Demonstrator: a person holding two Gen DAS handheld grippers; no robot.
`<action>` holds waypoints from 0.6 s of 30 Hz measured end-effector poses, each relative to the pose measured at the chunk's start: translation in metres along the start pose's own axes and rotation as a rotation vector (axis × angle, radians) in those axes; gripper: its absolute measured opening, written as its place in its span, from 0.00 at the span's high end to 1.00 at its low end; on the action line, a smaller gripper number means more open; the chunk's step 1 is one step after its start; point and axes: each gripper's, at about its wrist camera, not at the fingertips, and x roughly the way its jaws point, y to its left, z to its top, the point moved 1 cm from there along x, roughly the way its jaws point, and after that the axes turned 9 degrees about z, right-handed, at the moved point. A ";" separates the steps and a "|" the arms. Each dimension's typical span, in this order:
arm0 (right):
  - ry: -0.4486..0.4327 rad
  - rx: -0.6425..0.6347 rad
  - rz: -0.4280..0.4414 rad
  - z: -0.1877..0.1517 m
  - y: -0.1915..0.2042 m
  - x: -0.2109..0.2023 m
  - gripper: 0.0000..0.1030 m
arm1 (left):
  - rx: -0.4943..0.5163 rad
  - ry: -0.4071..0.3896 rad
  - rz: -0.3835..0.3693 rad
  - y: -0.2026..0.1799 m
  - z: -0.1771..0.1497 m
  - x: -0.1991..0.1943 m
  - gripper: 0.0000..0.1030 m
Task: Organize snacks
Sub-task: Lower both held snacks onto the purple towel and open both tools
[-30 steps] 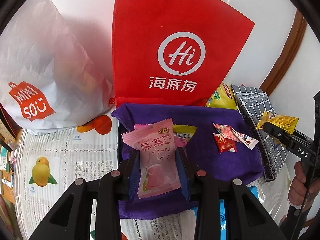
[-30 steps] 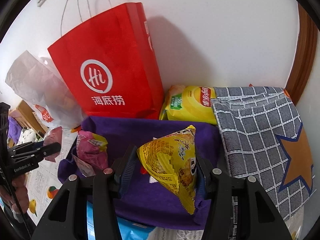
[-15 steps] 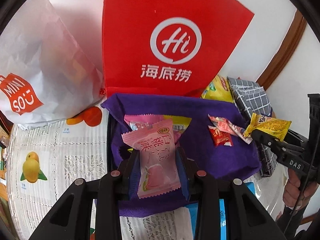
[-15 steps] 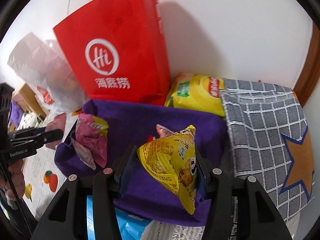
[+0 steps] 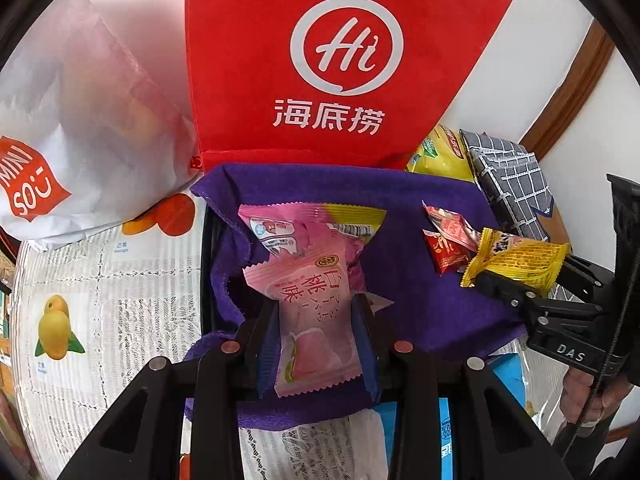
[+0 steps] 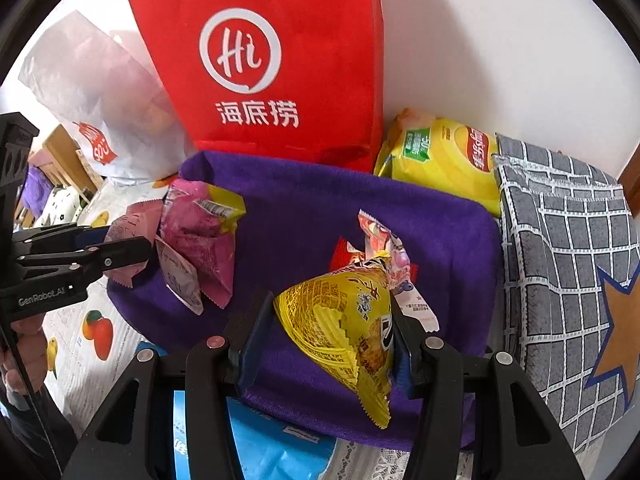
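Low centre of the left view: left gripper [image 5: 318, 350] clamped on pink pack [image 5: 316, 320], poised over purple cloth [image 5: 400, 280], likely for sorting beside like pink pack [image 5: 308, 224]. Right gripper [image 6: 332, 340] gripping yellow pack [image 6: 344, 332], near red sachets [image 6: 380, 248].

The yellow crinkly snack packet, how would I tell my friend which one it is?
Find the tall red paper bag against the wall, then the purple cloth spread in front of it. Above the cloth's near right part, the right tool pinches a yellow crinkly triangular snack packet. It is pyramid-shaped and held up, unlike the big flat yellow chip bag lying behind the cloth.
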 end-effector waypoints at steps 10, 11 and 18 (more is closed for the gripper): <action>0.017 0.001 -0.023 -0.001 -0.003 0.008 0.49 | 0.004 0.023 -0.010 -0.003 -0.001 0.007 0.67; 0.015 0.007 -0.023 -0.001 -0.004 0.009 0.49 | 0.007 0.025 -0.009 -0.003 -0.001 0.008 0.67; 0.014 0.053 -0.008 0.000 -0.010 0.011 0.48 | 0.015 0.027 -0.014 -0.007 -0.002 0.007 0.67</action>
